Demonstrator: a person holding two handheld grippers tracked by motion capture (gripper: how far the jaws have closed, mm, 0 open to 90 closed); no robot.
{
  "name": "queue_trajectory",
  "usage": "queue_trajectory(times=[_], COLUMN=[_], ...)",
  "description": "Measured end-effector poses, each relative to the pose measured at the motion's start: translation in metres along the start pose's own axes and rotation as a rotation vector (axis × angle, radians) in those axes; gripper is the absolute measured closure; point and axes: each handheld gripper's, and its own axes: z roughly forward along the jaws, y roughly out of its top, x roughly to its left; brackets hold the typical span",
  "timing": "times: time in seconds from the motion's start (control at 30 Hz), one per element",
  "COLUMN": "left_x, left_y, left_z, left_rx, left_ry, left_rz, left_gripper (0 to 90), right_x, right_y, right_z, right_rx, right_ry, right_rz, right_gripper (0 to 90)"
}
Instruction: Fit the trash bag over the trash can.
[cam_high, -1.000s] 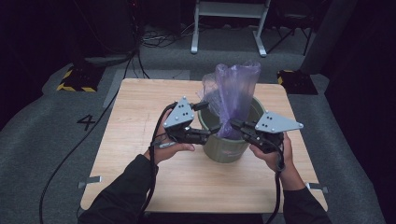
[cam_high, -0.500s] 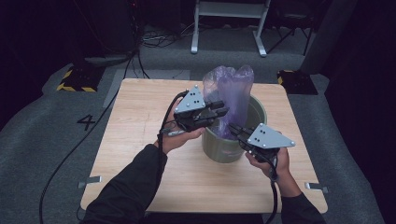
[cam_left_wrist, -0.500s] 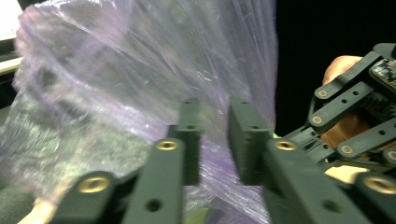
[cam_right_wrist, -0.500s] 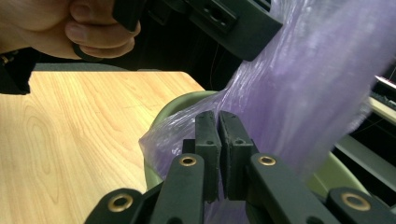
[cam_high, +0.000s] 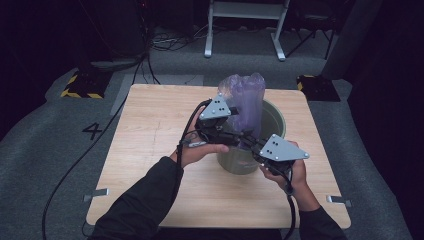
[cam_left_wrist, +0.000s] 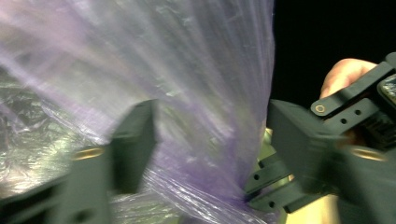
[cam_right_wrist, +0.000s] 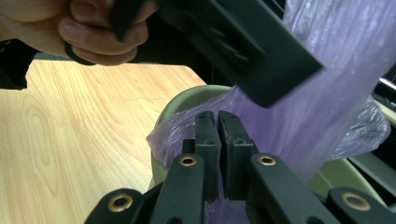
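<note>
The purple bin liner (cam_high: 243, 100) is standing up out of the olive-green waste bin (cam_high: 270, 122) near the centre of the high view, its lower part bunched inside the bin and its top rising loose above the rim toward the upper middle of the frame. It is standing tall because the film is being pulled at two places, not yet turned down over the rim.

In the right gripper view the right gripper (cam_right_wrist: 218, 122) is rising from the bottom centre with its jaws pressed together on a fold of the liner (cam_right_wrist: 327, 88) just above the bin's rim (cam_right_wrist: 187, 100). That pinch is most likely anchoring the near edge so the bag cannot slide while the other hand works.

In the left gripper view the left gripper (cam_left_wrist: 210, 140) is standing spread, one jaw at lower left behind the translucent film (cam_left_wrist: 140, 60) and the other at right clear of it, so the liner's edge is lying between them, not yet clamped. The picture is blurred, so whether either jaw is touching the film is hard to tell. The right gripper is showing at the far right of that frame, with part of a hand behind it.

In the high view the left hand (cam_high: 200, 150) is sitting left of the bin and the right hand (cam_high: 290, 175) at lower right, both over the wooden counter (cam_high: 150, 150), with cables trailing toward the bottom edge.
</note>
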Motion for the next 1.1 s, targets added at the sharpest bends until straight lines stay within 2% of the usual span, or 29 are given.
queue_trajectory(times=[0.03, 0.07, 0.13, 0.23, 0.27, 0.3, 0.37, 0.43, 0.53, 0.57, 0.67, 0.83, 0.87, 0.97, 1.1], left_x=[0.001, 0.003, 0.005, 0.008, 0.008, 0.009, 0.008, 0.007, 0.005, 0.004, -0.005, -0.021, -0.024, -0.032, -0.04], left_y=[0.0, 0.0, 0.0, -0.004, -0.005, -0.006, -0.009, -0.01, -0.011, -0.011, -0.012, -0.018, -0.02, -0.027, -0.035], left_z=[0.0, -0.001, -0.002, -0.001, -0.001, -0.001, -0.001, -0.003, -0.004, -0.005, -0.004, 0.0, 0.001, 0.0, -0.002], left_rx=[0.0, -0.001, 0.005, 0.006, -0.002, -0.01, -0.019, -0.029, -0.037, -0.04, -0.042, -0.03, -0.03, -0.034, -0.043], left_ry=[0.004, -0.015, -0.016, -0.03, -0.025, -0.023, -0.009, 0.005, 0.005, 0.005, 0.009, 0.017, 0.017, 0.03, 0.06], left_rz=[0.001, 0.003, 0.02, 0.037, 0.044, 0.046, 0.061, 0.078, 0.094, 0.096, 0.136, 0.195, 0.201, 0.223, 0.253], left_gripper=[42.3, 51.3, 67.9, 85.0, 87.6, 88.7, 89.4, 89.6, 89.7, 89.7, 89.7, 89.6, 89.6, 89.6, 89.5], right_x=[0.001, 0.001, 0.001, 0.001, 0.001, 0.001, 0.0, -0.003, -0.008, -0.009, -0.016, -0.031, -0.034, -0.039, -0.042], right_y=[0.0, 0.0, 0.0, 0.0, 0.0, 0.0, -0.001, -0.003, -0.006, -0.006, -0.004, 0.011, 0.015, 0.023, 0.023], right_z=[0.0, -0.001, -0.002, -0.002, -0.002, -0.002, -0.003, -0.005, -0.013, -0.016, -0.027, -0.039, -0.039, -0.034, -0.025], right_rx=[0.001, 0.001, -0.005, -0.007, -0.008, -0.01, -0.009, -0.012, -0.033, -0.039, -0.055, -0.084, -0.079, -0.067, -0.045], right_ry=[-0.005, -0.006, -0.004, -0.003, -0.006, -0.008, -0.01, 0.012, 0.031, 0.024, -0.018, -0.081, -0.075, -0.112, -0.102], right_rz=[-0.006, -0.01, -0.011, -0.017, -0.02, -0.021, -0.009, 0.014, 0.048, 0.059, 0.083, 0.156, 0.168, 0.173, 0.229], right_gripper=[86.3, 86.1, 85.4, 85.5, 85.5, 84.4, 72.2, 71.5, 61.4, 56.7, 50.0, 35.8, 33.0, 30.1, 27.5])
